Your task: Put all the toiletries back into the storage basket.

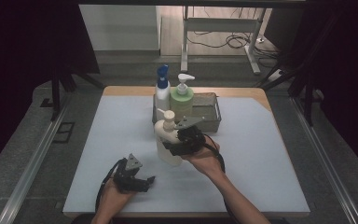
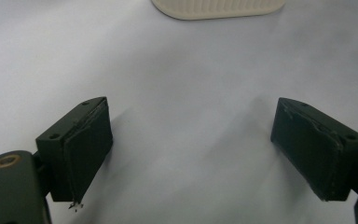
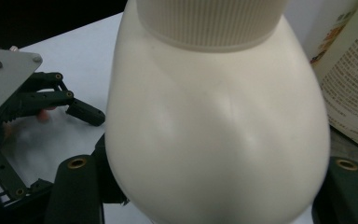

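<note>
Hand-held gripper [image 2: 191, 154] gapes wide near cream bottle [image 2: 219, 8].

Lighting, high view: I read it dim overall, the surround left and right nearly black, the pale counter [image 1: 121, 140] the brightest area, evenly lit from above. Shadows: soft and short under the left hand-held gripper [image 1: 137, 179]. Left gripper view: I note faint grey shadows spreading from both jaws across the counter; the far edge is slightly soft. Right gripper view: the cream bottle [image 3: 219, 121] sits very close, blurred, with mild sheen streaks on its shoulder; label print at far right is unsharp.
</note>
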The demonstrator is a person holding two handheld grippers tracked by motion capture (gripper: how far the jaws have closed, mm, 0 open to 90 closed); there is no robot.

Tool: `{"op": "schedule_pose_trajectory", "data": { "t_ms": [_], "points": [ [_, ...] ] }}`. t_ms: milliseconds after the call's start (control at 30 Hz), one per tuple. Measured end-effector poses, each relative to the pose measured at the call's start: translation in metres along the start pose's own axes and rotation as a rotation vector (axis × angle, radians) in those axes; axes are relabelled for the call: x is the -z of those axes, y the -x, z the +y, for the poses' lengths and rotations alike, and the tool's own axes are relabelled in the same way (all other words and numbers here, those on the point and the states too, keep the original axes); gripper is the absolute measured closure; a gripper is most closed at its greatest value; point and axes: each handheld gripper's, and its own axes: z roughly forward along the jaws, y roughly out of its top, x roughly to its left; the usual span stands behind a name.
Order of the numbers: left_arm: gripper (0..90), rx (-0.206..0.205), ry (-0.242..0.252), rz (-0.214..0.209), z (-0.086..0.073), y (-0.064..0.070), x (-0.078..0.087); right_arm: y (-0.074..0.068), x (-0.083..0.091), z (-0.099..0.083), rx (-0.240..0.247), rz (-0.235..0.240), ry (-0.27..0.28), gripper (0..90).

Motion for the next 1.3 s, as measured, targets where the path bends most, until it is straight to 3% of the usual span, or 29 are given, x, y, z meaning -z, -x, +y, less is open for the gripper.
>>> {"op": "schedule_pose_trajectory", "data": {
  "t_ms": [333, 667, 1300],
  "points": [
    [12.2, 0.001, 0.000, -0.001, 0.000, 0.000, 0.000, -0.004, 0.004, 0.002, 0.004, -0.022, -0.014, 36.8],
    [12.2, 0.001, 0.000, -0.002, 0.000, 0.000, 0.000, 0.000, 0.027, 0.010, -0.002, -0.035, -0.006, 37.1],
    [12.3, 0.001, 0.000, -0.002, 0.000, 0.000, 0.000, 0.039, 0.073, 0.000, -0.080, -0.135, 0.010, 37.2]
  ]
}}
